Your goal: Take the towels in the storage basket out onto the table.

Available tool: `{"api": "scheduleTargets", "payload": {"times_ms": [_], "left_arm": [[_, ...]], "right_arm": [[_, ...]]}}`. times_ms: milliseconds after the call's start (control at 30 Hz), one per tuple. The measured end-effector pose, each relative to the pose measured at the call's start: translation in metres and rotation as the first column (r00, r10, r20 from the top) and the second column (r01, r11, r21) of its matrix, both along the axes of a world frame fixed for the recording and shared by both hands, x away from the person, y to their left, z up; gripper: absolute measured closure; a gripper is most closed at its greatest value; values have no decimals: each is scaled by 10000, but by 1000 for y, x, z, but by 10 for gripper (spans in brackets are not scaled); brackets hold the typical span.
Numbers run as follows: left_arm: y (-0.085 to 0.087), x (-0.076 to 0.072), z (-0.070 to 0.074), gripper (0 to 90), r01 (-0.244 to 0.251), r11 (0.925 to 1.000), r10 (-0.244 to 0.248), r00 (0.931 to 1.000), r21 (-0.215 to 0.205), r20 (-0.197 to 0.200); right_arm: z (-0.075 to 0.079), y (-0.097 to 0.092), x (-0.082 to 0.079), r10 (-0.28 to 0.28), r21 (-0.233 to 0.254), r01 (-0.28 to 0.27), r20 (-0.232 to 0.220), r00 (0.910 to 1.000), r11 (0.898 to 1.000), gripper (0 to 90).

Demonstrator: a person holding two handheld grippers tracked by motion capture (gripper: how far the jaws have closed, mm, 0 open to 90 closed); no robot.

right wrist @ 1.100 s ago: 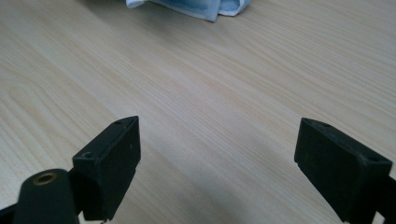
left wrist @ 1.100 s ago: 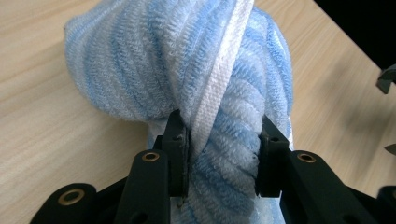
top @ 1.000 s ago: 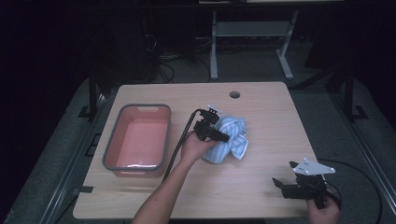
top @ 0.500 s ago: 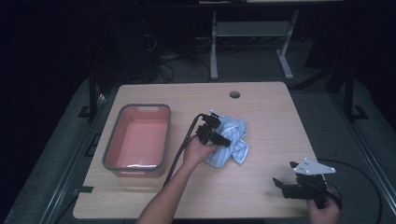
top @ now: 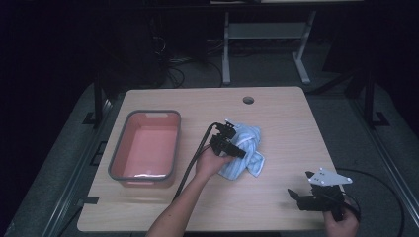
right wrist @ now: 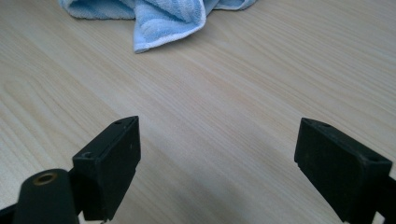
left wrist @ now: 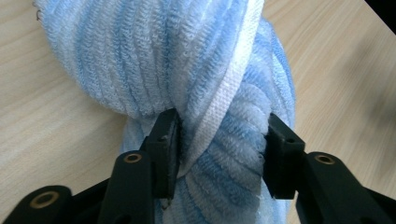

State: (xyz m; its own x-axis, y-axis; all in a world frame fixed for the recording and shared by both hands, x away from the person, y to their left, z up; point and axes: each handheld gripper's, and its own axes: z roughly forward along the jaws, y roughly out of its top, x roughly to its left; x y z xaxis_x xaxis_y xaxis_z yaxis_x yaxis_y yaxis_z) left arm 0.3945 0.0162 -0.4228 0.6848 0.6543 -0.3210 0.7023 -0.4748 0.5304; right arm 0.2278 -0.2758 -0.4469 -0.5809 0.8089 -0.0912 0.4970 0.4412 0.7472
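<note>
- Towel (top: 244, 150), blue with white stripes and a white hem, lies bunched near the middle of the wooden worktop (top: 276, 113), just right of a pink tub (top: 146, 148) with a grey rim.
- Left gripper (top: 228, 143) sits on the towel's left side; in the left gripper view its two black jaws are closed onto a thick twisted fold of the cloth (left wrist: 219, 93), one pad pressed against each side of it.
- Right gripper (top: 301, 197) rests low over the worktop's near right corner, well apart from the towel, held by a hand (top: 341, 224) at the bottom edge.
- Right gripper view shows its jaws spread wide with bare wood between them, and the towel's hem (right wrist: 159, 18) farther ahead.
</note>
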Motion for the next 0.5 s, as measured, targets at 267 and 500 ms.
{"api": "scheduleTargets", "payload": {"times_ms": [267, 500], "left_arm": [[3, -5, 1, 439, 79, 9997, -78, 10000, -246, 25], [9, -10, 7, 393, 68, 9993, -62, 9999, -365, 152]], "right_arm": [[0, -1, 1, -70, 3, 70, 42, 10000, 10000, 138], [0, 0, 1, -56, -21, 56, 51, 10000, 10000, 139]]}}
